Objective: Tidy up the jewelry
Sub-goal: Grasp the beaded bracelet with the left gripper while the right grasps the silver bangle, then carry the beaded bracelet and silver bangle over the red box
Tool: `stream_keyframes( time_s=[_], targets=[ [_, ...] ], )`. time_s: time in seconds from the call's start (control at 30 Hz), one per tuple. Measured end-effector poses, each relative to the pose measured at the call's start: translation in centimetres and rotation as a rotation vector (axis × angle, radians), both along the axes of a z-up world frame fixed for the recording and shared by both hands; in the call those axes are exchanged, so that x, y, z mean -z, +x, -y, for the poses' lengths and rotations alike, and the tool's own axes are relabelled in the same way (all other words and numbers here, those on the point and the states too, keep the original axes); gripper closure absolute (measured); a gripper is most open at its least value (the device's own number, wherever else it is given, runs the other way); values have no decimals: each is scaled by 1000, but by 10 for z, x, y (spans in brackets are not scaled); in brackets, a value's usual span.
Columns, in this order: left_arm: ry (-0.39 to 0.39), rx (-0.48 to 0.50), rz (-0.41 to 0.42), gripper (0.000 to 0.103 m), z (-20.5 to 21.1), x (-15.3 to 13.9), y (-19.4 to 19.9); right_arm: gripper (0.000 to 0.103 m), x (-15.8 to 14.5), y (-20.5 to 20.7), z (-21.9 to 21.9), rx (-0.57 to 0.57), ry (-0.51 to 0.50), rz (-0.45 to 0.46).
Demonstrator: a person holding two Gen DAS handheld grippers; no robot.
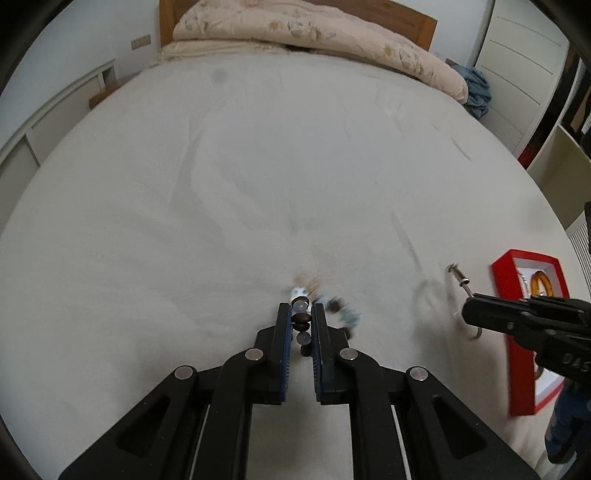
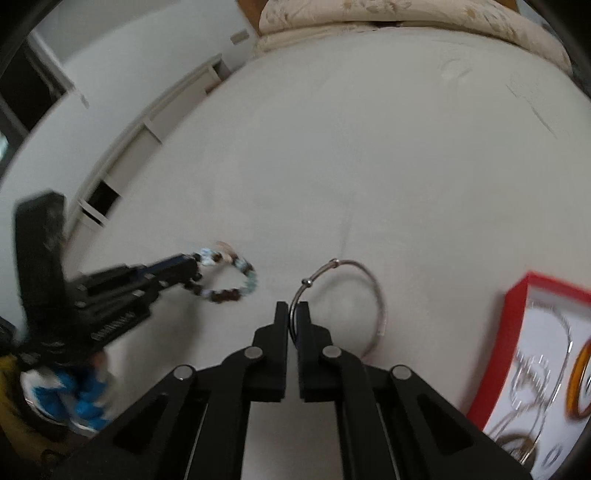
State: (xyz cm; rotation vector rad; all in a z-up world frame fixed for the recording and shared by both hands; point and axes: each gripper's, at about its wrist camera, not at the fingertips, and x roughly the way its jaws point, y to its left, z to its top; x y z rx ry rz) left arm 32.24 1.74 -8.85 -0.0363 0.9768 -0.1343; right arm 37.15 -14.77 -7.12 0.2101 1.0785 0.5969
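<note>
My left gripper (image 1: pixel 301 317) is shut on a beaded bracelet (image 1: pixel 301 322) of brown, white and pale blue beads, just above the white bed sheet; it also shows in the right wrist view (image 2: pixel 231 286), hanging as a loop from the left gripper (image 2: pixel 192 267). My right gripper (image 2: pixel 293 312) is shut on a thin silver bangle (image 2: pixel 376 295), whose hoop stands out ahead and to the right. In the left wrist view the right gripper (image 1: pixel 467 312) holds the blurred bangle (image 1: pixel 460 280) beside a red jewelry box (image 1: pixel 517 369).
The red box (image 2: pixel 517 291) has a white lining and holds an amber bangle (image 2: pixel 578 380) and silver pieces (image 2: pixel 532 373). A rolled beige quilt (image 1: pixel 314 33) lies at the headboard. White cabinets (image 2: pixel 147 125) stand left of the bed.
</note>
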Motion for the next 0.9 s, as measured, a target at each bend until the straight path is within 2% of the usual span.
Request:
stream_keyframes(
  time_s=[0.23,0.27,0.33,0.47,0.67,0.9],
  targets=[
    [28,-5,66,93,2,-48,-31,100,-52,-46,8,-2,61,68],
    [29,-4,75,93,2,-53,-36,100,-58,-54,9,-45,95,88],
    [33,3,97,93,9,-66,-45,100,-73,-71,17,-42,107,114],
    [36,28,131,93,36,-85,-55,100,-97,-94,28,-33,119,158],
    [16,98,164,93,90,-107,-68,100,-122,-128,73,48,98,199],
    [-3,229,164,93,176,-106,-68,100,-129,-148,147,194,11,204]
  ],
)
